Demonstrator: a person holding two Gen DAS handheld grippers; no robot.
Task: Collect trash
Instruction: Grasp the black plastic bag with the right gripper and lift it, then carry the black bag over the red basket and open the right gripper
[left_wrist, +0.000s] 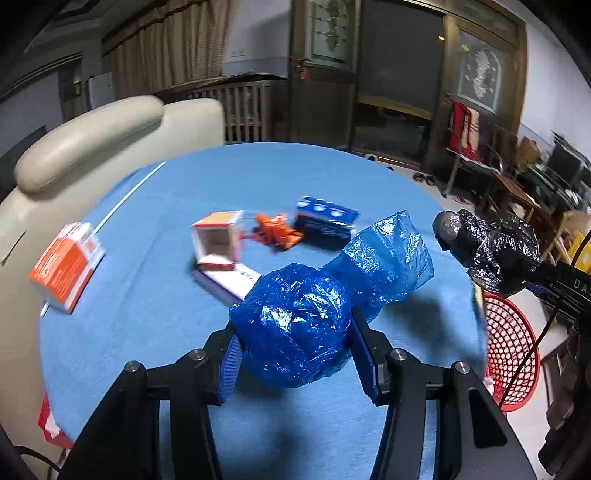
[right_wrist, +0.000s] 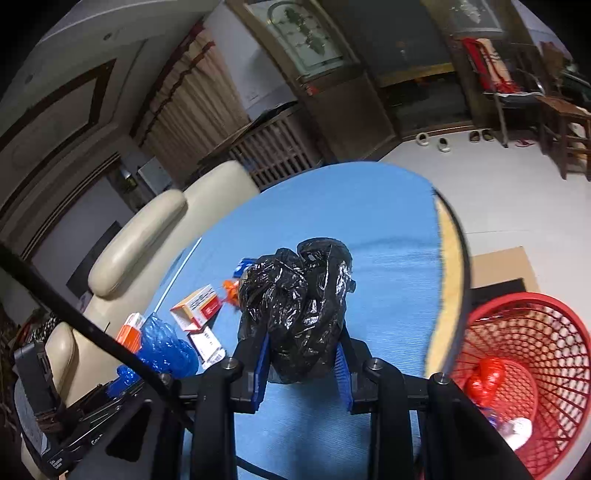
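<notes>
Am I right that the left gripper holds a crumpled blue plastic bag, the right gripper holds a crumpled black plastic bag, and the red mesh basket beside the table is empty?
Not quite: the red mesh basket is not empty. The right wrist view shows a red bundle and something white in it. The rest holds: the left gripper grips the crumpled blue plastic bag, the right gripper the crumpled black plastic bag.

we could not read the motion-blurred print on the blue box (left_wrist: 326, 218) or the orange carton (left_wrist: 66, 266). the blue bag (left_wrist: 295, 334) hid part of the flat purple-edged box (left_wrist: 229, 280). the red basket (right_wrist: 524, 373) ran off the frame's lower edge, and the pale scraps inside it were too small to name
</notes>
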